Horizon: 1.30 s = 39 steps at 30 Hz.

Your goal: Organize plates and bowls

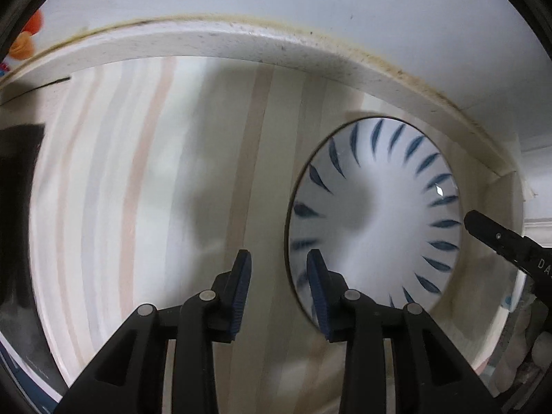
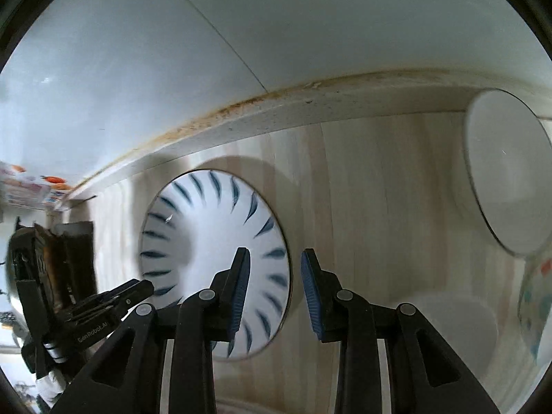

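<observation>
Left tongs: the left tongs (image 1: 277,269) hung apart and empty over the pale striped wooden tabletop (image 1: 145,179), their right pad overlapping the rim of the plate in the left wrist view; contact could not be told.
Right tongs: the right tongs (image 2: 274,272) were likewise spread with nothing between them, poised over the plate's right edge.
Plate: the round white plate with dark blue leaf strokes (image 1: 376,214) lay flat on the tabletop, near the raised cream back ledge (image 1: 241,45), between the two tools, probably so either could take a rim.
Bowls: a plain white bowl (image 2: 507,172) stood at the far right by the ledge; a second white dish (image 2: 452,327) sat nearer, blurred, beside a patterned vessel (image 2: 534,307) at the edge of view.
Clutter: dark boxy objects (image 2: 58,269) stood at the left end of the tabletop.
Obstacles: little blocked the plate itself; the ledge close behind it would likely limit a grasp from that side.
</observation>
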Available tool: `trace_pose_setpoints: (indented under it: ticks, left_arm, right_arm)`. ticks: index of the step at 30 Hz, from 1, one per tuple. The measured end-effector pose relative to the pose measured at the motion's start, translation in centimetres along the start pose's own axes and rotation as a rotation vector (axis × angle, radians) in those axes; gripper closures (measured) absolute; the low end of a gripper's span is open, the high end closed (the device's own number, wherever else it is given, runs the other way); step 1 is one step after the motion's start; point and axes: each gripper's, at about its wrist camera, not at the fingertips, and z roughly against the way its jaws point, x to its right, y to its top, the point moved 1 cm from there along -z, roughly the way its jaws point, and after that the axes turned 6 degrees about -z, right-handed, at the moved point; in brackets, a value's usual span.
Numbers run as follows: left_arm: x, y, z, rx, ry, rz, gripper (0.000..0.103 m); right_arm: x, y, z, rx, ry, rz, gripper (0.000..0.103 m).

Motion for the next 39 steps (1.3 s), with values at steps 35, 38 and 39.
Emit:
trace_pose_setpoints:
  ticks: [35, 38, 39]
  left_arm:
    - [4.5, -13.3, 10.8, 0.117, -0.043, -0.146, 0.087]
    - [5.0, -14.9, 10.9, 0.114, -0.046, -0.180, 0.087]
    - [5.3, -15.7, 10.7, 0.111, -0.046, -0.194, 0.087]
  right_arm:
    - [0.1, -13.5, 9.5, -0.020, 0.026, 0.136, 0.092]
    - [1.5, -16.6, 10.3, -0.018, 0.035, 0.098, 0.092]
    - [1.9, -17.6, 10.5, -0.016, 0.035, 0.090, 0.092]
